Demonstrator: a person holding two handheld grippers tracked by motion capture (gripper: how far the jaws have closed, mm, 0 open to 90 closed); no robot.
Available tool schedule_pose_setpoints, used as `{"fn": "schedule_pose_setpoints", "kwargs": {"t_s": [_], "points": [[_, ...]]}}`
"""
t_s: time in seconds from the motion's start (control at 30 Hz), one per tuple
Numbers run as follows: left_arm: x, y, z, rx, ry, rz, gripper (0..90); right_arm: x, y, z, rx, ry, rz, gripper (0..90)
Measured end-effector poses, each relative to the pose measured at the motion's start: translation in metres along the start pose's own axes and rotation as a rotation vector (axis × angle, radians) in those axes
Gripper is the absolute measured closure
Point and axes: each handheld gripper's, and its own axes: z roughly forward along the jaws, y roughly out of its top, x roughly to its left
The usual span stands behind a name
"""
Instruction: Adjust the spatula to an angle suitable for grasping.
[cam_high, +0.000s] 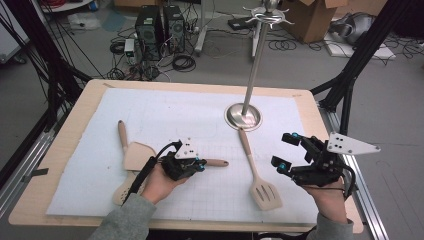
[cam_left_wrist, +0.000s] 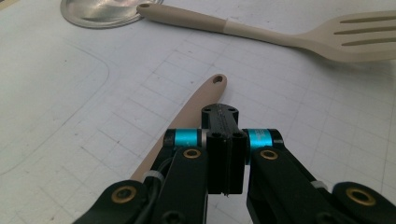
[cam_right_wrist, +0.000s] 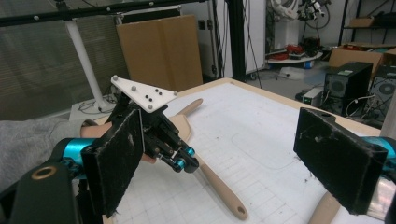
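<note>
From the high view my left gripper (cam_high: 199, 165) lay low over the white mat (cam_high: 165, 107), its jaws over the handle of a beige utensil (cam_high: 216, 162) pointing right, but that view hid how the jaws stood. My left gripper view settled it: the jaws were pressed flat together, and the utensil's handle (cam_left_wrist: 196, 107) ran under and past them rather than between the pads, its end hole showing beyond the tips. I could not tell whether the jaws touched it. My right gripper (cam_high: 286, 151) hovered at the table's right edge, jaws wide apart and empty, plain in its own view. A slotted spatula (cam_high: 257, 175) lay between my hands, below the stand's round base (cam_high: 243, 116). Two more utensils (cam_high: 131, 155) lay left.
</note>
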Motion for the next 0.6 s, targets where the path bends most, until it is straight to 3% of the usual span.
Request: {"fn": "schedule_pose_setpoints", "kwargs": {"t_s": [0.27,0.43,0.47,0.5,0.6], "points": [[0.0,0.003,-0.019,-0.026,0.019,-0.009,89.6,-0.001,0.0,-0.001,-0.003,-0.003,0.003,14.8],[-0.004,-0.001,-0.044,-0.064,0.035,-0.015,89.6,-0.001,-0.001,0.0,0.0,0.0,0.001,14.8],[-0.007,-0.002,-0.055,-0.085,0.046,-0.009,89.7,-0.001,-0.001,0.001,0.002,0.0,0.002,14.8],[-0.007,-0.002,-0.055,-0.085,0.046,-0.009,89.7,-0.001,-0.001,0.001,0.002,0.0,0.002,14.8],[-0.013,-0.003,-0.07,-0.116,0.063,-0.033,89.7,-0.001,-0.001,0.002,0.004,-0.002,0.004,14.8]]}}
